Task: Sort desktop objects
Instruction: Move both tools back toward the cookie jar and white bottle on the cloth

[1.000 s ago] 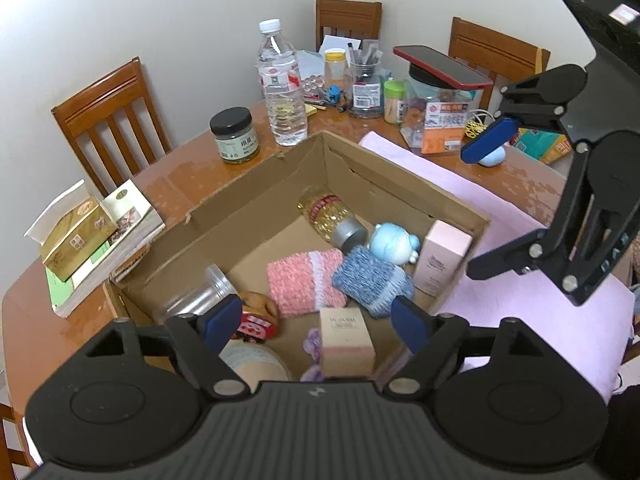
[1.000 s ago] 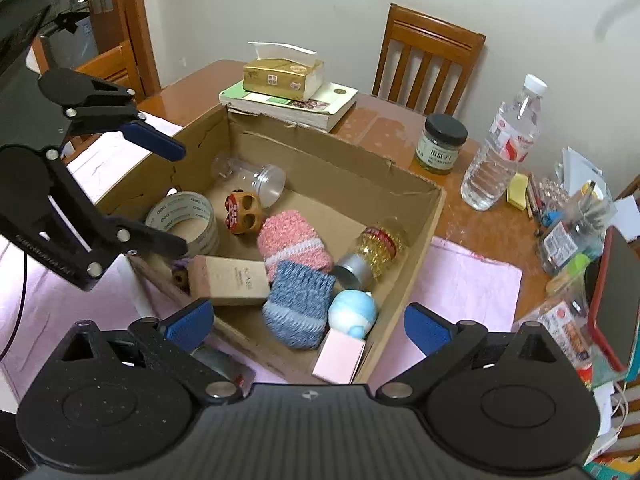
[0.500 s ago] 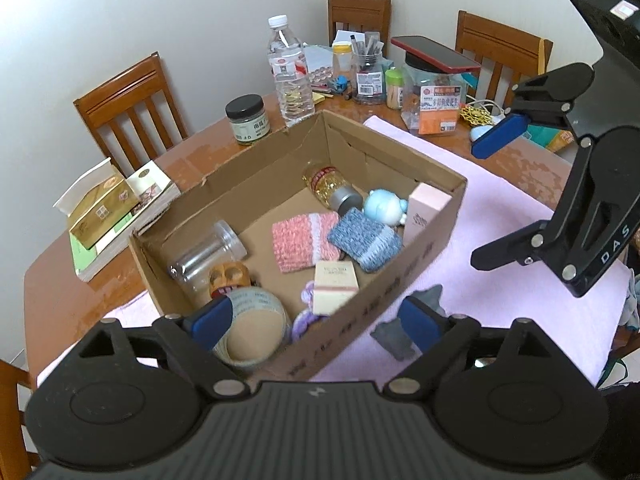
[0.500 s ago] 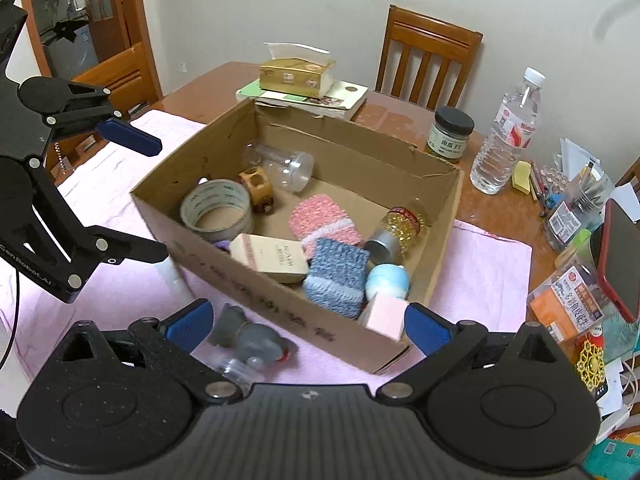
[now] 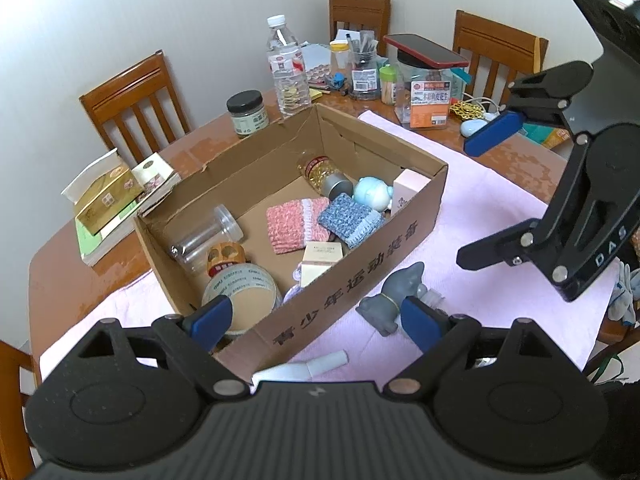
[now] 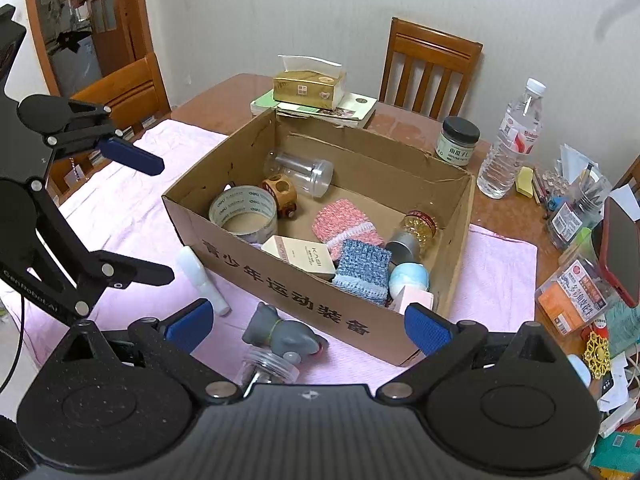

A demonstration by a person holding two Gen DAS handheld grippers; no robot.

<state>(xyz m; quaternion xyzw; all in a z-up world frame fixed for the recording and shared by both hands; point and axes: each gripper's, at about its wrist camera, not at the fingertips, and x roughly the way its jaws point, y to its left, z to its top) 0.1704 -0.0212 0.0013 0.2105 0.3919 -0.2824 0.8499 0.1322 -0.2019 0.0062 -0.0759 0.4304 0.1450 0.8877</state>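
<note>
An open cardboard box point(image 5: 348, 280) point(image 6: 304, 296) stands on a pink cloth point(image 5: 492, 216). Inside it lie a tape roll point(image 5: 240, 292), a clear jar point(image 5: 204, 236), pink point(image 5: 296, 224) and blue point(image 5: 350, 220) knitted pieces, a beige carton point(image 5: 320, 256) and a pill bottle point(image 5: 322, 172). In front of the box lie a grey toy figure point(image 5: 394, 300) point(image 6: 280, 330), a white tube point(image 6: 200, 276) and a small clear jar point(image 6: 272, 366). My left gripper point(image 5: 316, 320) point(image 6: 152, 216) hangs open before the box, holding nothing. My right gripper point(image 6: 308, 326) point(image 5: 480, 196) is likewise open and bare.
A water bottle point(image 5: 286, 72), a dark-lidded jar point(image 5: 246, 114), a pen cup point(image 5: 364, 76) and a phone point(image 5: 424, 50) on a clear container crowd the far table. A tissue box point(image 6: 308, 84) sits on books. Wooden chairs point(image 6: 430, 66) ring the table.
Both grippers have drawn back from over the box, so its printed front wall, the grey toy and the white tube now show. The left jaws stand a little wider.
</note>
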